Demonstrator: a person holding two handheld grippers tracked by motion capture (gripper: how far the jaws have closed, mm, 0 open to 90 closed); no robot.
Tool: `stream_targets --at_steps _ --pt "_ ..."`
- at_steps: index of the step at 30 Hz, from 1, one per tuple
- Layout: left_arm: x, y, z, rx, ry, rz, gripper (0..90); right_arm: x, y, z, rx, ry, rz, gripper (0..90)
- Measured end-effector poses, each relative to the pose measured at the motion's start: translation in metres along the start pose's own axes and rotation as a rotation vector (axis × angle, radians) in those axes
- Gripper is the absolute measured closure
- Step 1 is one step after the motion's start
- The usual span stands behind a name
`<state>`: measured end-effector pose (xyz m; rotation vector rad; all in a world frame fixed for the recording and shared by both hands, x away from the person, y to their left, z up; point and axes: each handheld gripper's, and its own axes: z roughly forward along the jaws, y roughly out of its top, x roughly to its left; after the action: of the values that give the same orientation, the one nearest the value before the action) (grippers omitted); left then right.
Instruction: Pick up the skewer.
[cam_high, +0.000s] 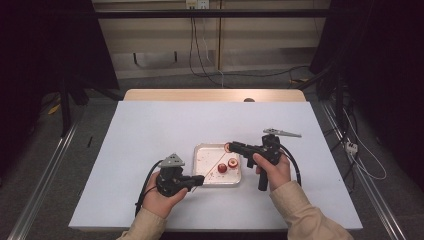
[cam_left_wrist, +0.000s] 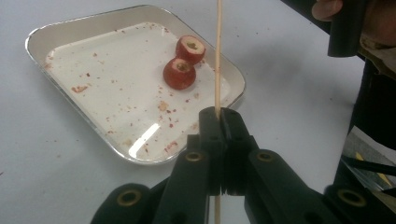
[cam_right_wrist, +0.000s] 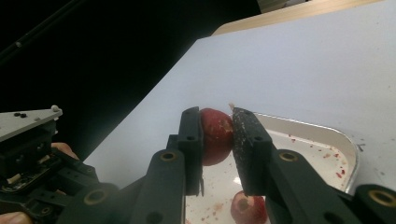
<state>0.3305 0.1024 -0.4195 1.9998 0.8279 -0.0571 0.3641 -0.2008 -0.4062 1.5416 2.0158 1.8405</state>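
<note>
skewer (cam_left_wrist: 217, 56), pinched upright in the closed left gripper (cam_left_wrist: 219, 114) at the tray's (cam_high: 200, 148) near-left corner, long axis aimed at the red fruit piece (cam_right_wrist: 215, 135) clamped in the right gripper (cam_right_wrist: 218, 126) over the far-right corner.

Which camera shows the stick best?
The left gripper view: the wooden stick rises straight from the shut left tool, beside the tray. In the high view it is a faint line across the tray. The right gripper view shows its tip.
</note>
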Motion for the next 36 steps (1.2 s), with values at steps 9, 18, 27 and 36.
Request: stream_targets --at_steps 9,18,27,36 --pt "0.002 -0.0006 -0.0014 -0.006 0.0 -0.003 89.3 -0.0009 0.0012 -0.0013 -0.012 0.003 0.008 74.3" --pt "-0.0004 0.0004 -0.0001 -0.006 -0.022 0.015 89.3 -0.0015 0.0013 -0.0012 -0.01 0.011 0.013 74.3" --pt "-0.0019 0.0008 0.0014 -0.001 -0.04 0.015 89.2 -0.0014 0.0021 -0.0011 -0.019 0.018 0.027 74.3" --pt "0.0019 0.0004 -0.0006 -0.01 -0.022 0.002 89.2 -0.0015 0.0026 -0.0024 -0.014 0.022 0.016 74.3"
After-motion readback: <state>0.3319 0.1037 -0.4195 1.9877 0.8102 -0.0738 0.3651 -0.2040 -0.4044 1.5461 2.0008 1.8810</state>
